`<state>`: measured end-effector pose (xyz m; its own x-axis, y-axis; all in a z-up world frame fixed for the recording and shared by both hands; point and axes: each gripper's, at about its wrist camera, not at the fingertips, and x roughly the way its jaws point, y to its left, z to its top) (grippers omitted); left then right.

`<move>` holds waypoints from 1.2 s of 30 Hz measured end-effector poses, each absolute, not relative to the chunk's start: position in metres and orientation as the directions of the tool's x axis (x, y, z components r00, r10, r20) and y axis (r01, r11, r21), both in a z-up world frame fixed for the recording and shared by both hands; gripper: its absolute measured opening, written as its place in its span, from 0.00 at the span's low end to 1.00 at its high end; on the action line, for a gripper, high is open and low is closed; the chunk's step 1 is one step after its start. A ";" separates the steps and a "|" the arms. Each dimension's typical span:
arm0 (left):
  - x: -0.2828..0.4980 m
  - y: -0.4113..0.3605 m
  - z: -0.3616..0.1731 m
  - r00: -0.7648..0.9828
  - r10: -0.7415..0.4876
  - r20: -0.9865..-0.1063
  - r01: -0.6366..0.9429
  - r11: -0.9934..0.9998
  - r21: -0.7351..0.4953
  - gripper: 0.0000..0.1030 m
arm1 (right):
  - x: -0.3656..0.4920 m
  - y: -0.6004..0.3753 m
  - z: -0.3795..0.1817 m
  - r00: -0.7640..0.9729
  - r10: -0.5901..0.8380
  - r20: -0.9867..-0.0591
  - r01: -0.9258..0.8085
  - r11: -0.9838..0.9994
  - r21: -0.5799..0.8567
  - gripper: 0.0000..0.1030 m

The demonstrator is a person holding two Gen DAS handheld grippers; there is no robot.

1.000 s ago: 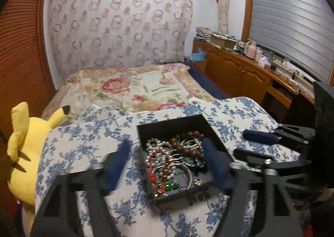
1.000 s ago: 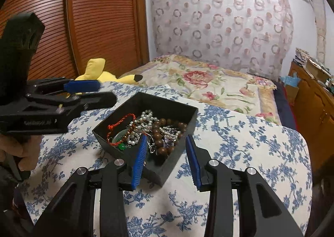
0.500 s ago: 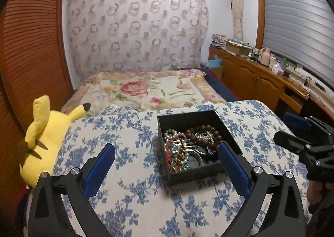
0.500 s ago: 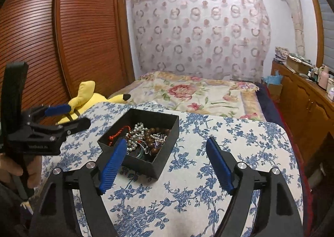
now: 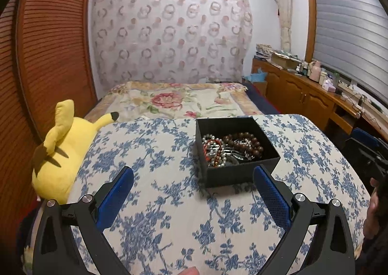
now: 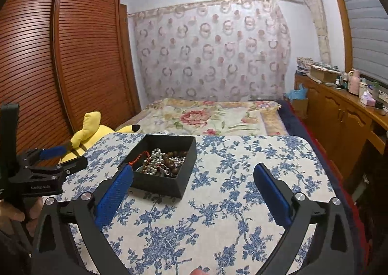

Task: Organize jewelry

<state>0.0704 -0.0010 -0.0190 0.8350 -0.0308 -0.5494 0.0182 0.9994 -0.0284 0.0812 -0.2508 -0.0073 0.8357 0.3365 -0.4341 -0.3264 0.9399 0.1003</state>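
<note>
A black open box [image 5: 238, 173] sits on a table with a blue floral cloth [image 5: 157, 226]. It holds a tangle of jewelry [image 5: 230, 147]: brown bead bracelets, pearl strands, a red cord. The box also shows in the right wrist view [image 6: 165, 184], with the jewelry [image 6: 165, 161] inside. My left gripper [image 5: 192, 192] is open and empty, held back from the box's near side. My right gripper [image 6: 194, 190] is open and empty, to the right of the box and short of it. The left gripper also appears in the right wrist view [image 6: 58, 156].
A yellow plush toy [image 5: 63, 144] leans at the table's left edge. A bed with a floral cover [image 5: 179, 102] lies beyond the table. A wooden louvred wardrobe [image 6: 60, 61] stands on the left, a wooden counter with clutter [image 6: 344, 110] on the right.
Both grippers have drawn back and up from the box, and both have opened wider. The box and jewelry have not moved.
</note>
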 end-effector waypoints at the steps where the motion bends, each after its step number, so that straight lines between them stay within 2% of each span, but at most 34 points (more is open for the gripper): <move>1: 0.069 0.000 -0.020 0.834 -0.030 -0.552 0.015 0.999 -0.032 0.92 | 0.080 -0.251 -0.008 0.837 0.335 -0.433 -0.324 0.941 0.102 0.97; 36: 0.059 0.002 -0.022 0.846 -0.010 -0.532 0.003 1.000 -0.013 0.92 | 0.080 -0.253 -0.018 0.847 0.304 -0.437 -0.296 0.951 0.087 0.97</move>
<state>0.0593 0.0022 -0.0218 0.8464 -0.0095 -0.5324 0.0031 0.9999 -0.0130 0.0800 -0.2529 -0.0178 0.8465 0.3036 -0.4373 -0.2960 0.9512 0.0873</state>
